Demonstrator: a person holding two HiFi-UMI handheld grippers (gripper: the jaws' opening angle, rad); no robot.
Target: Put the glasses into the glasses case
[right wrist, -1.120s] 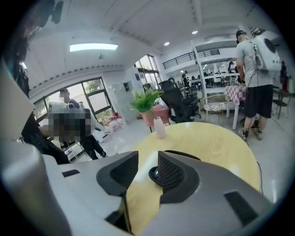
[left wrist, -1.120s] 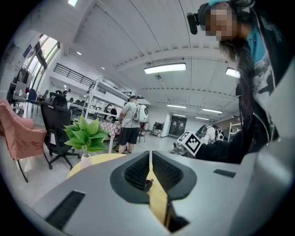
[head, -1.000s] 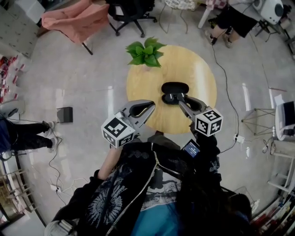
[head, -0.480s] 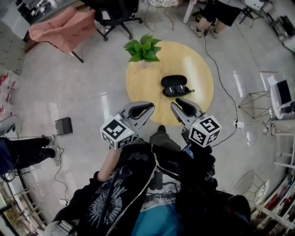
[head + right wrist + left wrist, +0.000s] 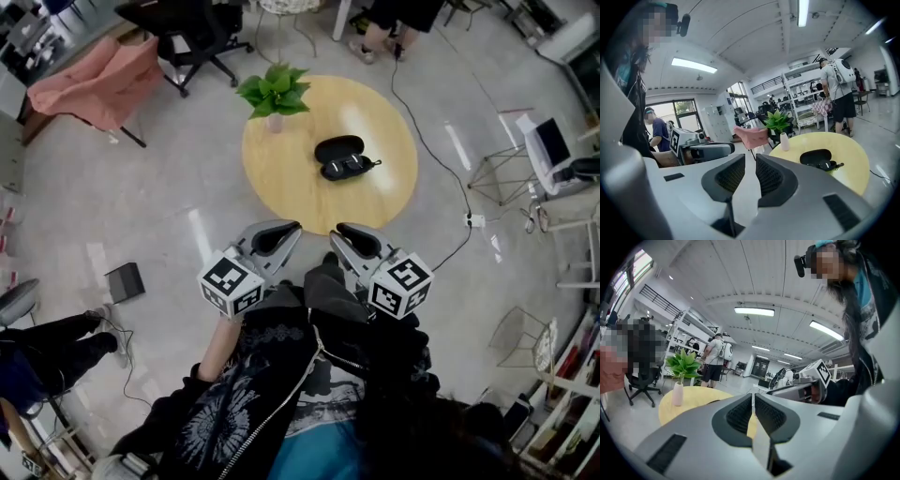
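Observation:
A black glasses case [image 5: 338,149] lies open on the round wooden table [image 5: 281,169]. The dark glasses [image 5: 352,167] rest in its near half, with one temple sticking out to the right. The right gripper view shows the case [image 5: 815,156] and glasses [image 5: 829,165] far ahead. Both grippers hang off the table's near edge, close to the person's body. My left gripper [image 5: 292,226] [image 5: 753,398] is shut and empty. My right gripper [image 5: 338,229] [image 5: 750,160] has a narrow gap between its jaws, which are closing on nothing.
A green plant in a white vase [image 5: 273,93] stands at the table's far left edge. A pink-draped chair [image 5: 89,82] and a black office chair [image 5: 187,23] stand beyond. A cable [image 5: 441,112] runs across the floor on the right. A small black box [image 5: 124,280] sits at the left.
Both grippers have drawn back from the table toward the person. The right one left the case and its jaws narrowed. The glasses stay in the open case.

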